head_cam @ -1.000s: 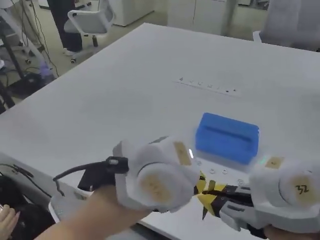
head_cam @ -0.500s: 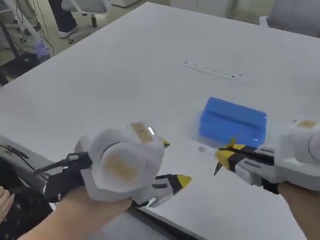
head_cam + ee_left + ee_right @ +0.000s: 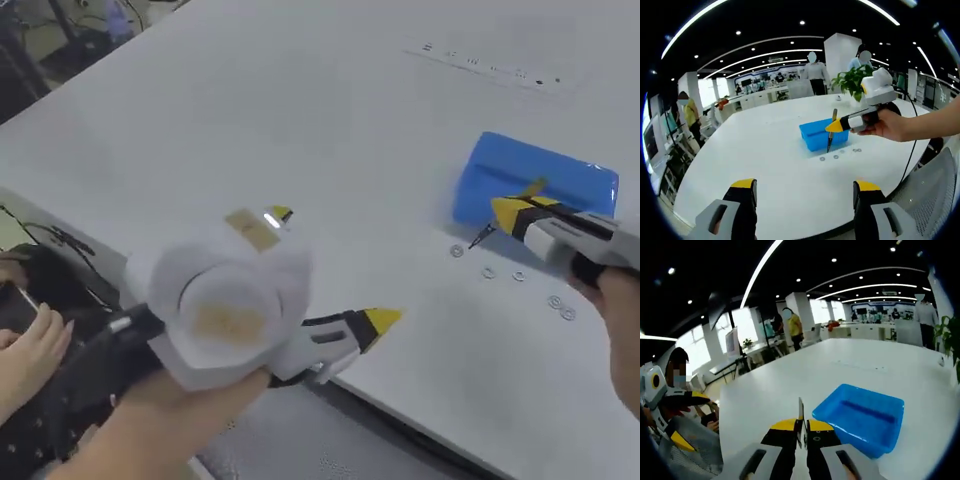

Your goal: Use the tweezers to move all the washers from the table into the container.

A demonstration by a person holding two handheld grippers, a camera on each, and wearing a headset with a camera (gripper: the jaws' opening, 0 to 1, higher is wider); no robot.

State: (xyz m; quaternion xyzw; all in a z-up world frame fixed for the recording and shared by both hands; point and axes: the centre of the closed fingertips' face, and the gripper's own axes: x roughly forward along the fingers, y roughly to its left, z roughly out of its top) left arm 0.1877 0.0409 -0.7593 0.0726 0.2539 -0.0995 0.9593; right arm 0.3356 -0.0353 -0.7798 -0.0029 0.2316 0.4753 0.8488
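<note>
Beneath your right fingers [image 3: 785,427], clamped on tweezers [image 3: 831,131], washers [image 3: 488,272] look thin, slick: pinch rims. Left fingers [image 3: 743,184] wide apart, empty.

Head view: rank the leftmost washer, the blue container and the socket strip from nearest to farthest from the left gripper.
From the left gripper:
1. The leftmost washer, on the table to the gripper's right.
2. The container, just beyond the row of washers.
3. The socket strip, set in the table far past the container.
</note>
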